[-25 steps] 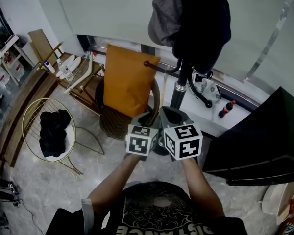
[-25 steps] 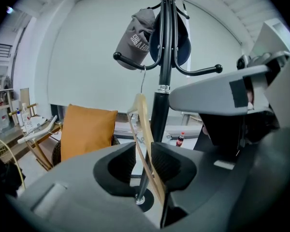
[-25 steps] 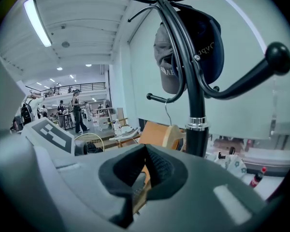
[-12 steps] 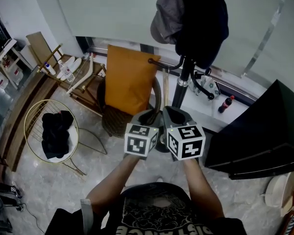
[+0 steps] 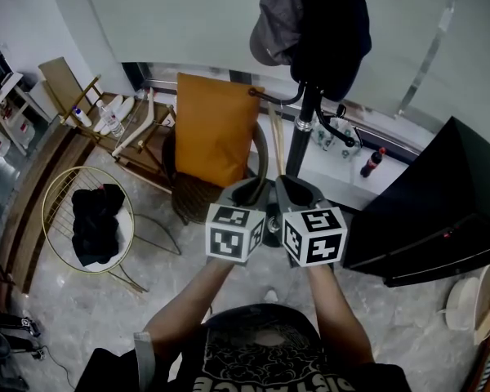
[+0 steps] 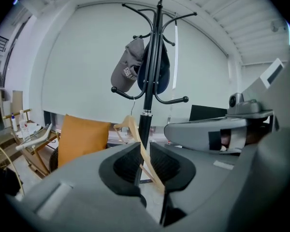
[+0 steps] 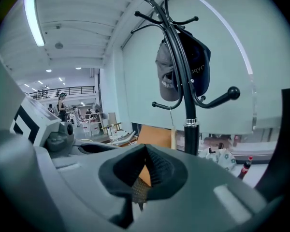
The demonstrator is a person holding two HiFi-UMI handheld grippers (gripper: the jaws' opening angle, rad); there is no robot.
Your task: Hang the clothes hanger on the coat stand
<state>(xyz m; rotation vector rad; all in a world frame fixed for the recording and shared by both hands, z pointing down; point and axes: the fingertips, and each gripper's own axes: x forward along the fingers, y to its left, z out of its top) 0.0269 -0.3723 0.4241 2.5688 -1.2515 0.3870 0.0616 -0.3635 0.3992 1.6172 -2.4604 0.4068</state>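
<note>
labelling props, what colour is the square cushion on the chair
Orange square cushion, best in the head view.

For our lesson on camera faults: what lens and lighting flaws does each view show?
Left gripper view: fisheye bends ceiling lines, corners black. Right gripper view: strip light glares white. Head view: dim; the dark cap shows no detail.

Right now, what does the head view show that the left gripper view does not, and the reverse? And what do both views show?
Only the head view shows the red-capped bottle on the ledge and the person's forearms. Only the left gripper view shows the left tongs closed on one arm of the wooden hanger. Both views show the coat stand, the grey cap hanging on it and the orange cushion.
</note>
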